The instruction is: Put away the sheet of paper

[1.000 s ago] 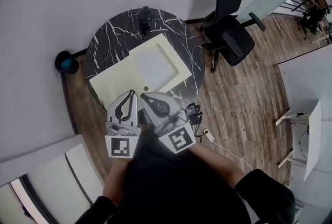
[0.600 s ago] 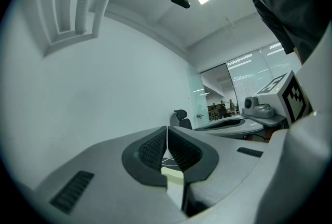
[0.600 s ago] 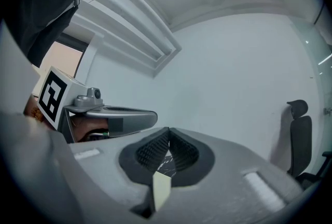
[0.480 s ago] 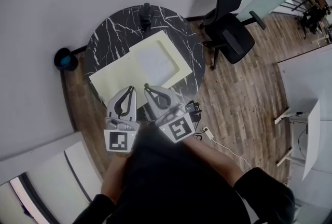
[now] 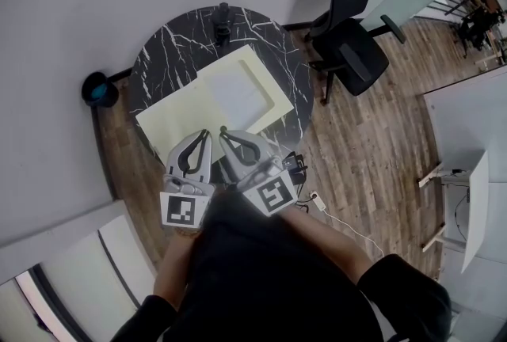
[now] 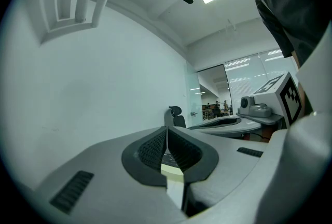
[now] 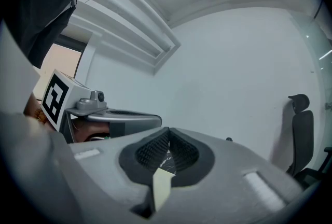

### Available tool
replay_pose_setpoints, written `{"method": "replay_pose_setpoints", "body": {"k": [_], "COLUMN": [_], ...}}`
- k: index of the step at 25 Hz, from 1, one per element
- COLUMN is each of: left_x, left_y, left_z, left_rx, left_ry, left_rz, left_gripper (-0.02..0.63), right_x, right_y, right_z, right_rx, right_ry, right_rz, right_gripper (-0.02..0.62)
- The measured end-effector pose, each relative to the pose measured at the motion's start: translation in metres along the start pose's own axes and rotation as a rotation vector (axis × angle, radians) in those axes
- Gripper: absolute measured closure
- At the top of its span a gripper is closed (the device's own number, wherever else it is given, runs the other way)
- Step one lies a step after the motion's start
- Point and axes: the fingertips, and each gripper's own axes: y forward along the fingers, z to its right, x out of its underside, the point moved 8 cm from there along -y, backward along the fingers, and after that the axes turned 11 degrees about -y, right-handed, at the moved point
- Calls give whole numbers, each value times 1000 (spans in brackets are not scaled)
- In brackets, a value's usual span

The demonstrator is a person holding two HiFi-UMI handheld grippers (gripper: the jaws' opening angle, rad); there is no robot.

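Observation:
A white sheet of paper lies on an open pale yellow folder that is spread over a round black marble table. My left gripper and right gripper hover side by side over the folder's near edge. Both are shut, tips together, with nothing seen between the pads. In the left gripper view the jaws of my left gripper meet, and a strip of yellow folder shows below them. The right gripper looks the same, over the yellow folder.
A small black object stands at the table's far edge. A black office chair is to the right of the table, and a dark bin sits on the floor to its left. Cables and a power strip lie near my feet. A white wall runs behind the table.
Both grippers have crept a little forward toward the table, the right one slightly more. Both stayed shut. The paper and folder have not moved.

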Motion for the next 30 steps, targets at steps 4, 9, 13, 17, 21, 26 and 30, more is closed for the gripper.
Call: {"method": "replay_pose_setpoints", "body": {"k": [4,9,13,17,21,26,30], "left_x": [1,3,2,3,3,3,4], "left_y": [1,0,1,3,5,8,8], "left_z": [0,3,4,5,7,11,13], "left_rx": [1,-4,-4,1,9,21,21], "left_ry": [0,-4,1,5,12,11,7], "left_rz": [3,0,3,5,4,1,-9], "left_gripper": [591,590,591,589,589,589,589], "right_x": [1,1,0,0,-1,-1,0], "right_y": [-1,-3,-5,-8,-10,-14,-16], "right_z": [0,-1,-1,0,2,4,5], "right_rx": [-6,-11,-19,-13,-11,-11,-22], "right_ry": [-7,-3,-7,-17,-20,-31,-28], "right_rz": [-2,13,22,30,30,27,15], "right_gripper": [595,595,595,595,595,595,595]}}
